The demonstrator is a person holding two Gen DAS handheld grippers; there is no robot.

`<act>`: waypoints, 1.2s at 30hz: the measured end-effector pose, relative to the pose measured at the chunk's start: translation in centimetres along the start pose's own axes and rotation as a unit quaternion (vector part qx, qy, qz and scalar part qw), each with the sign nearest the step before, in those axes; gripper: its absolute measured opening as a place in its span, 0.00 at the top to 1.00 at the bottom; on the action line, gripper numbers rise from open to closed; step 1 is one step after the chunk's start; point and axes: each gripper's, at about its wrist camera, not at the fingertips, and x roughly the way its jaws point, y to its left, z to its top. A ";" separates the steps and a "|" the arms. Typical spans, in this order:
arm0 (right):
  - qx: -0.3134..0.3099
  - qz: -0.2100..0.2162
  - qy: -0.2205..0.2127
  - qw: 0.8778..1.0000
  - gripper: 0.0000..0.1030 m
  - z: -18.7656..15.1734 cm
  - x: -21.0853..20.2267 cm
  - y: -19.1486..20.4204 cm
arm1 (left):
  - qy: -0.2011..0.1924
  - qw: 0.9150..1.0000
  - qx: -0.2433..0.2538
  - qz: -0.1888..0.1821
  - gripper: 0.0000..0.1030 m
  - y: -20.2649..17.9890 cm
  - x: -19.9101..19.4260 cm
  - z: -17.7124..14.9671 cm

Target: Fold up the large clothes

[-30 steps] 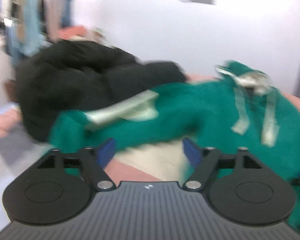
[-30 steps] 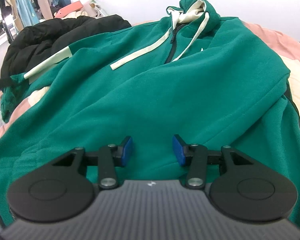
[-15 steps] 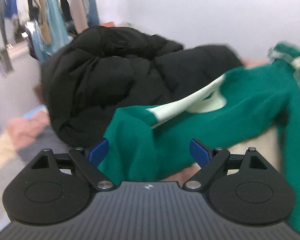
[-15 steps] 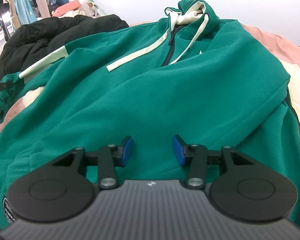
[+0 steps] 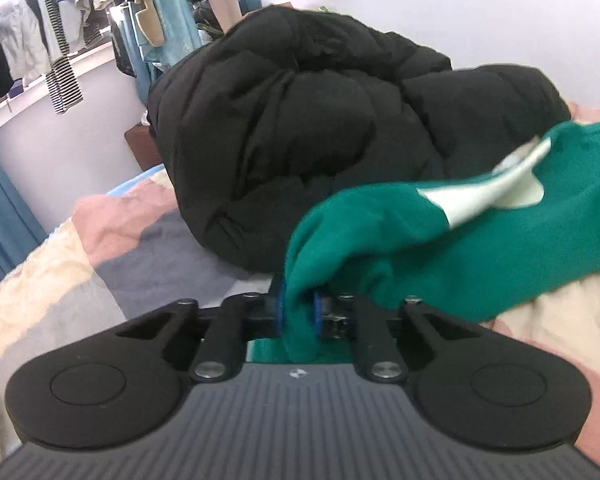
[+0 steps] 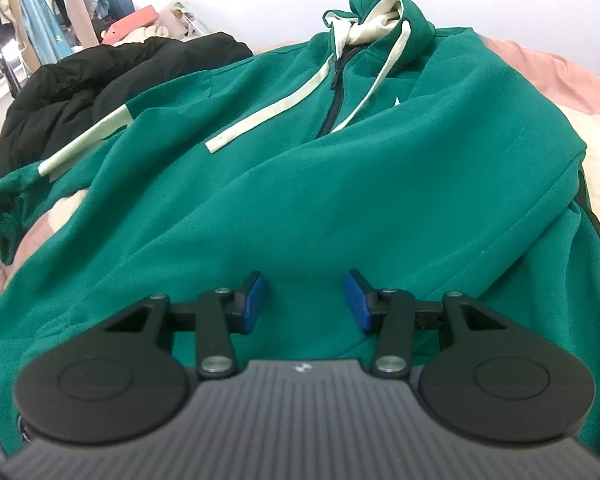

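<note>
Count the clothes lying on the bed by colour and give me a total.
Green: 1, the hoodie, its sleeve cuff pinched in the left claw.
Black: 1, the puffer jacket.
Total: 2.

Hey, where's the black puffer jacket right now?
In the left wrist view the black puffer jacket is heaped on the bed behind the green hoodie sleeve clamped in the left gripper.
</note>
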 end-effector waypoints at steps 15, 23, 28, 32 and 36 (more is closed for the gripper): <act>-0.004 0.009 -0.037 0.999 0.54 0.3 -3.5 -0.7 | -0.052 0.986 -0.006 -0.161 0.89 -2.6 -24.0 20.3; 0.093 0.026 -0.064 0.993 0.53 0.0 -6.3 -4.8 | -0.046 0.955 0.105 -0.272 0.88 -18.4 -32.8 19.5; 0.147 0.009 -0.097 0.984 0.52 0.0 -7.8 -7.7 | 0.024 0.925 0.136 -0.354 0.88 -28.2 -32.4 12.8; 0.192 -0.007 -0.119 0.974 0.52 -0.2 -8.6 -10.3 | 0.076 0.897 0.142 -0.411 0.88 -34.1 -30.3 6.3; 0.234 -0.021 -0.123 0.964 0.52 -0.9 -8.9 -12.6 | 0.093 0.884 0.146 -0.434 0.88 -37.7 -28.5 1.8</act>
